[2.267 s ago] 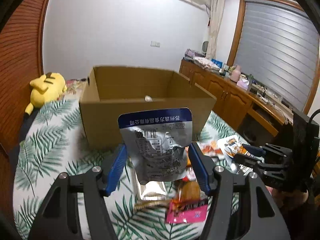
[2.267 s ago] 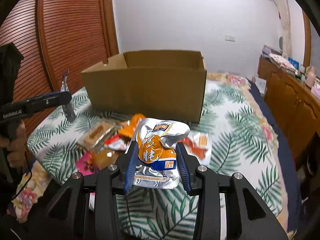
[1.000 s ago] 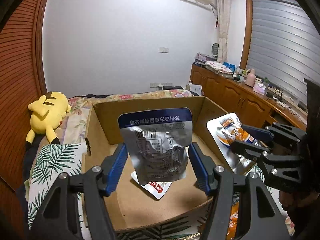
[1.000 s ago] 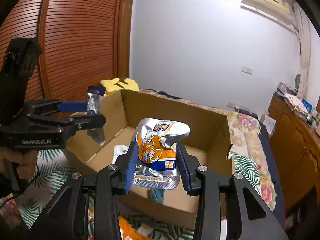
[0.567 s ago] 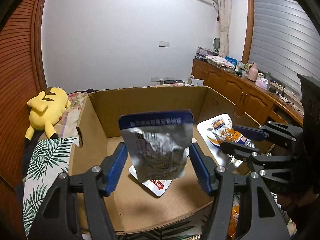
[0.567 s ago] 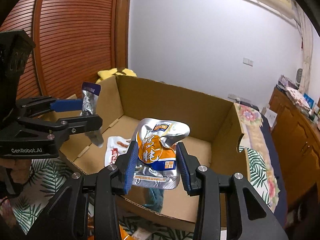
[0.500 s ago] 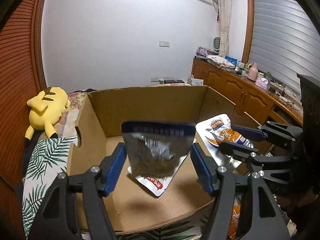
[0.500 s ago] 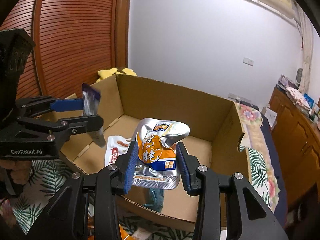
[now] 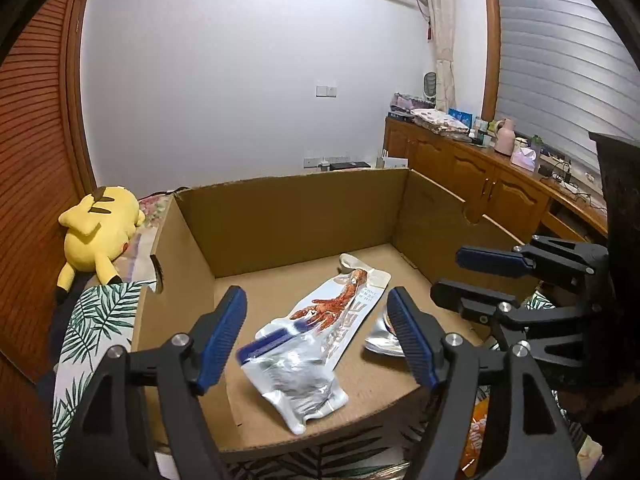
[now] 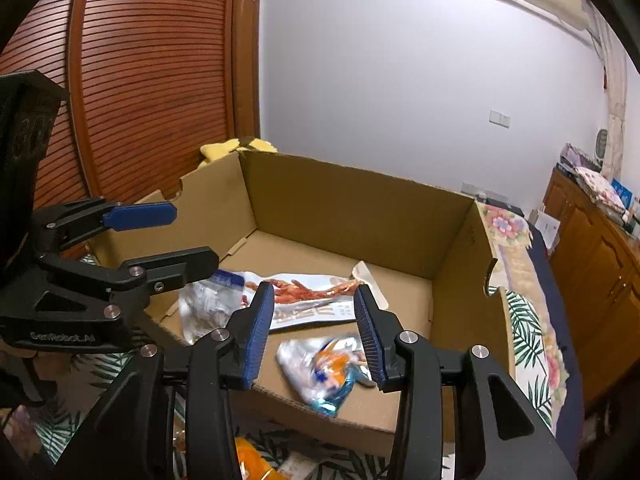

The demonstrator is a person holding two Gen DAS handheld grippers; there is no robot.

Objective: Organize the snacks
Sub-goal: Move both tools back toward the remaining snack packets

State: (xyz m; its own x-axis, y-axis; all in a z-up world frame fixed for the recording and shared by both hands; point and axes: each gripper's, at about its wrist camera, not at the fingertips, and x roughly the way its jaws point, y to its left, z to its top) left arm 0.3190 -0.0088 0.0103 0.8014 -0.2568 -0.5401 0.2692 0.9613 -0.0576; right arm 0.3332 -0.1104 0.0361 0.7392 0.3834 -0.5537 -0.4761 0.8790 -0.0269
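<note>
An open cardboard box (image 9: 288,216) (image 10: 352,208) stands on the bed. My left gripper (image 9: 316,304) is open and empty above the box's near left part; a silver pouch with a blue top (image 9: 296,380) (image 10: 204,308) lies on the box floor below it. My right gripper (image 10: 314,300) is open and empty over the box; a silver and orange pouch (image 10: 324,368) lies blurred below it, and its edge shows in the left wrist view (image 9: 384,336). A long white chicken-foot packet (image 9: 340,312) (image 10: 312,296) lies between them. Each gripper shows in the other's view: right (image 9: 476,280), left (image 10: 176,236).
A yellow plush toy (image 9: 96,236) lies left of the box. The bed has a palm-leaf cover (image 9: 96,320). More snack packets (image 10: 252,460) lie in front of the box. A wooden cabinet (image 9: 480,184) runs along the right wall.
Both grippers opened over the box. The blue-topped silver pouch dropped from the left gripper and the orange pouch from the right onto the box floor.
</note>
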